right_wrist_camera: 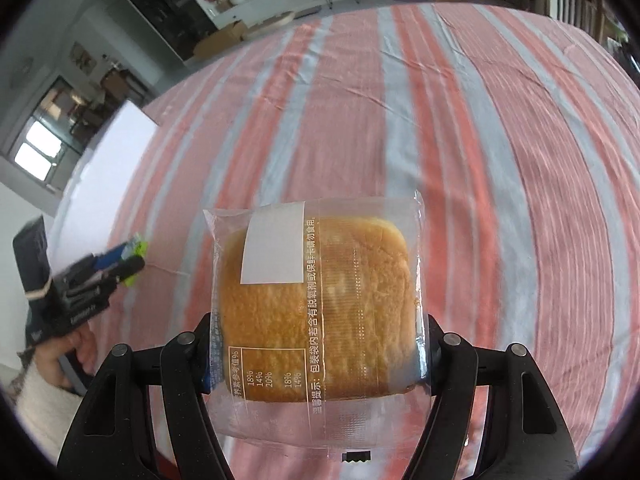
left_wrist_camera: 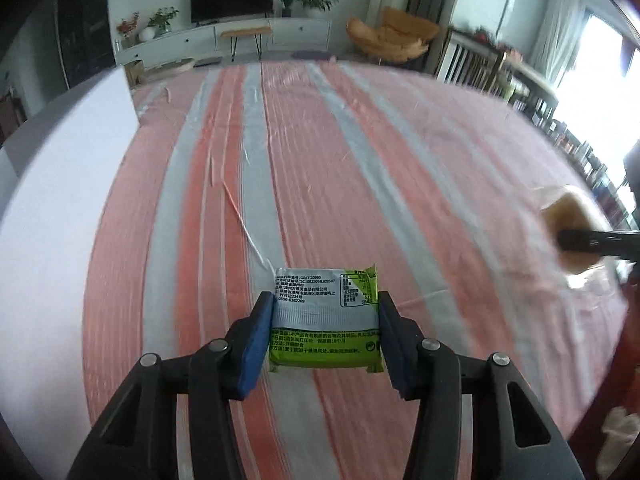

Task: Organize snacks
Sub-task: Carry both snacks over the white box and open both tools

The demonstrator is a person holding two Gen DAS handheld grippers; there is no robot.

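The left gripper (left_wrist_camera: pixel 325 334) is clamped on a small green and silver foil snack packet (left_wrist_camera: pixel 326 320), its blue pads (left_wrist_camera: pixel 256 344) pressing both side edges and holding it clear above the pink, orange and grey striped tablecloth (left_wrist_camera: pixel 360 168). The right gripper (right_wrist_camera: pixel 318 354) squeezes a clear plastic bag holding a square golden cake (right_wrist_camera: pixel 316 304), also lifted off the cloth. From the left gripper's camera, the cake bag shows blurred at the far right. A white board (left_wrist_camera: pixel 64 184) lies along the table's left side.
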